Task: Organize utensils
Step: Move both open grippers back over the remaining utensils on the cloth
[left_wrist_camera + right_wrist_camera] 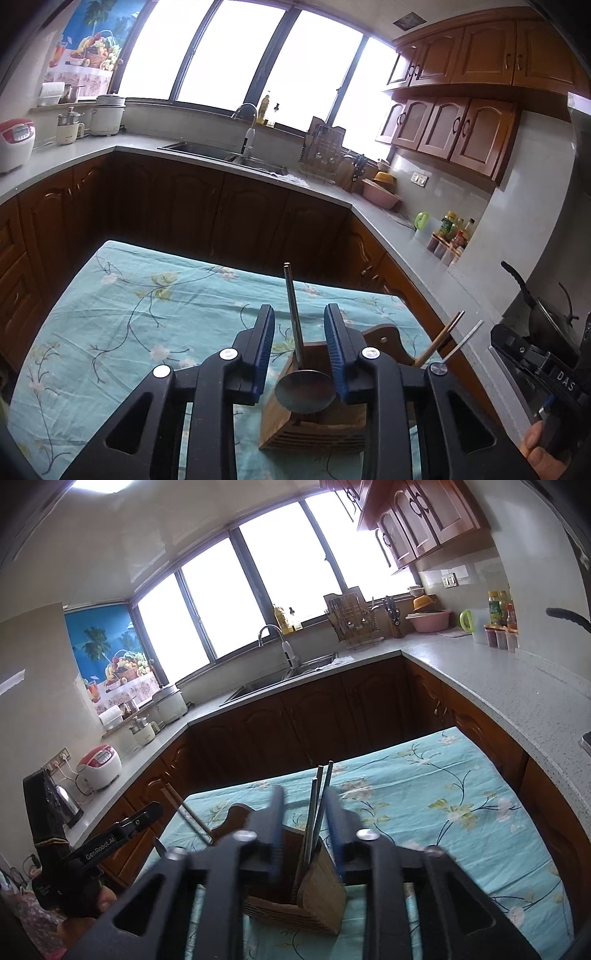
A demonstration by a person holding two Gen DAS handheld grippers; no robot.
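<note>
A wooden utensil holder (314, 424) stands on the table's teal flowered cloth (129, 314). A metal spoon (304, 391) rests in it, bowl at the holder's top and handle rising upward. My left gripper (300, 347) is open around that handle, its blue pads clear of it on both sides. In the right wrist view the holder (321, 893) has a pair of grey chopsticks (316, 812) standing in it. My right gripper (304, 823) is open around them, slightly blurred, pads not pressing. Two more slim sticks (443, 341) lean out at the holder's right.
The other hand's gripper body (535, 365) and a thumb (535, 443) show at the right edge. Grey counters wrap around behind, with a sink (221, 155), a rice cooker (14, 144), bottles (452, 229) and a black pan (546, 310). The cloth (461, 794) lies bare beside the holder.
</note>
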